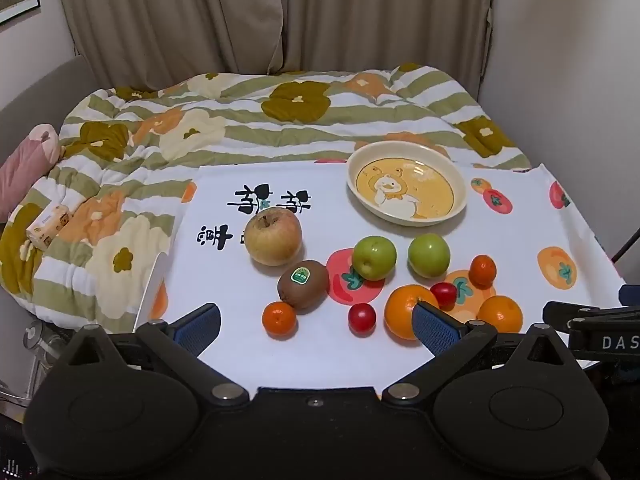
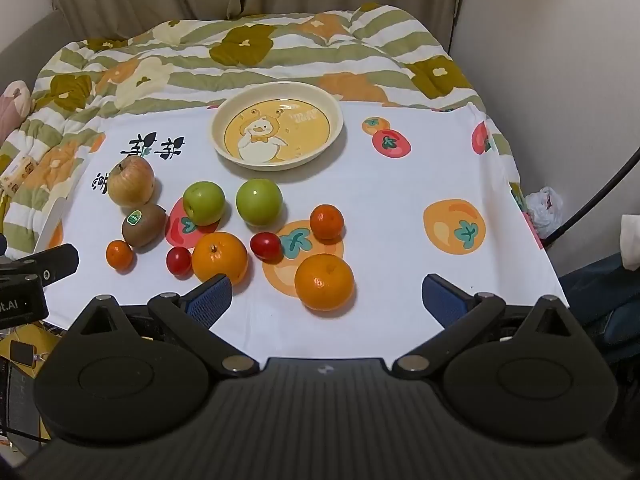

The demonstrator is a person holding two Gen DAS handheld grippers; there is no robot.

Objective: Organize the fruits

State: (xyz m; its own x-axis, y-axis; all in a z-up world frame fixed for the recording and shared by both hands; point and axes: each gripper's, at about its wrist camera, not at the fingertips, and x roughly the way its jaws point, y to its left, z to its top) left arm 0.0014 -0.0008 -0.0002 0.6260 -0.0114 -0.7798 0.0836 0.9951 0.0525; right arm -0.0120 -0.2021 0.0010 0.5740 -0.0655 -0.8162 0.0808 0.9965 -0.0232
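Observation:
A cream plate with a duck picture (image 1: pixel 406 218) (image 2: pixel 276 162) stands empty at the back of a white fruit-print cloth (image 2: pixel 392 184). In front of it lie a yellow apple (image 1: pixel 273 236) (image 2: pixel 130 181), a kiwi (image 1: pixel 303 283) (image 2: pixel 143 220), two green apples (image 1: pixel 374 258) (image 1: pixel 429 255), two oranges (image 2: pixel 219 258) (image 2: pixel 324 282), two small tangerines (image 2: pixel 119 255) (image 2: pixel 327 222) and two red cherry tomatoes (image 2: pixel 179 261) (image 2: pixel 265 245). My left gripper (image 1: pixel 316 326) is open and empty near the front fruits. My right gripper (image 2: pixel 326 298) is open and empty, just in front of the right orange.
A flowered quilt (image 1: pixel 192 128) covers the bed behind and left of the cloth. A tissue pack (image 1: pixel 50 226) lies on it at the left. Curtains and a wall stand behind. The other gripper's body shows at each view's edge (image 2: pixel 24 284).

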